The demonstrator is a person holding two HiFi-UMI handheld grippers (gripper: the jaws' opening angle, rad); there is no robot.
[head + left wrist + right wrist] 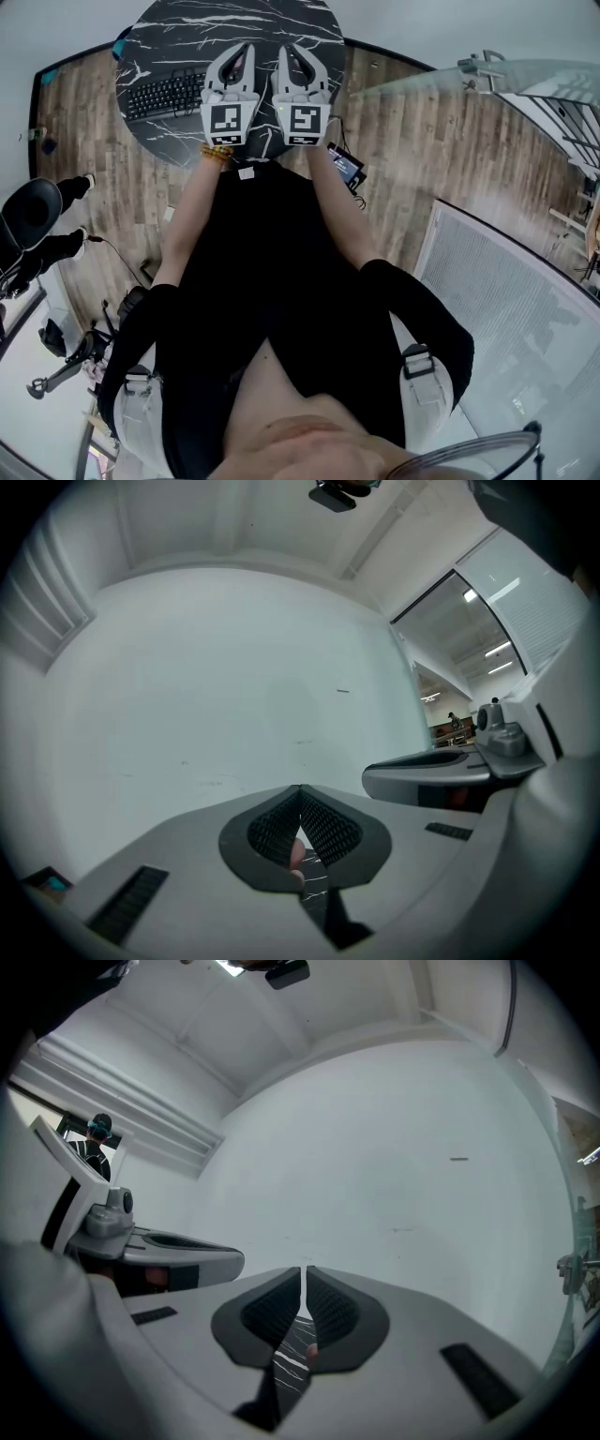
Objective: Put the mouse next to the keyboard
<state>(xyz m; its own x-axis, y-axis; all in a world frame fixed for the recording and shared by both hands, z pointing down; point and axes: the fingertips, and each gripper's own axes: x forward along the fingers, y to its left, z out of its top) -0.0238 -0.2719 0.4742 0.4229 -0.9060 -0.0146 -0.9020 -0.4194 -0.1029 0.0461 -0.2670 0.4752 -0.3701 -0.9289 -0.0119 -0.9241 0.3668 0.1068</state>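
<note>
1. The step in hand looks like the opening approach. Both tools are held side by side above the round black marble counter [281,23], and neither has anything in its grip.
2. The left gripper [242,52] has its jaws pressed together at the tips. Its own view shows the ribbed pads meeting, with only veined marble in the slot below them.
3. The right gripper [289,52] is closed as well. Its pads stand a hairline apart along their length and nothing is pinched between them.
4. The keyboard [164,94] lies toward the left edge of the counter, just beside the left gripper, with bare marble off its right end.
5. I cannot pick out the mouse in the head view. A small pinkish patch [296,855] shows through the slot in the left gripper view, and a similar one [311,1351] in the right gripper view. This may be the mouse lying on the counter under the two tools, though it is too small a glimpse to be sure.
6. Judging from this, no part of the task is done yet. The next move calls for one gripper to spread its jaws and tilt down until the mouse is squarely between the pads. It would then close on the mouse's sides and carry it left to the bare marble beside the keyboard.
</note>
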